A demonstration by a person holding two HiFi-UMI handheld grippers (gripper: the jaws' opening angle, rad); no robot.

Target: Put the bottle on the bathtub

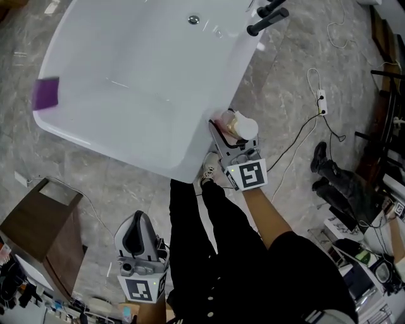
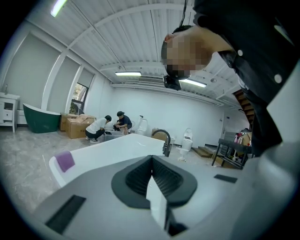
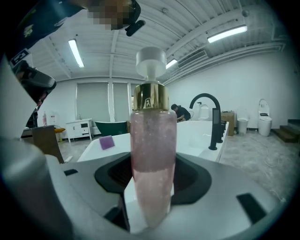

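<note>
— Looking down in the head view first, what do we have in the right gripper (image 1: 229, 130)?
— We have it clamped on the bottle (image 1: 239, 126), which stands between its jaws right at the near corner of the bathtub (image 1: 126, 82). From up here we cannot tell whether the bottle's base rests on the rim or hangs just above it.
— And the left gripper (image 1: 137, 228)?
— We hold it well back from the tub, beside our dark trouser leg (image 1: 190, 215), over the grey floor (image 1: 114, 183). Far ahead of it and to its left a purple cloth (image 1: 45, 93) lies on the tub's rim. A black tap (image 1: 267, 19) stands at the tub's far end, ahead of the right gripper.
— What do we get from the left gripper view?
— Its jaws are pressed together with nothing between them. Beyond them we see the tub, the cloth to the left of the jaws, the tap straight ahead, and two people (image 2: 105, 126) crouching farther off.
— And the right gripper view?
— There the jaws grip the pink bottle low on its body, one pad on each side. It stands upright, with a gold collar (image 3: 150, 97) and a white cap (image 3: 151, 57) above the jaws. The tub lies ahead of the jaws, behind the bottle, with the tap to the right and the cloth to the left.
</note>
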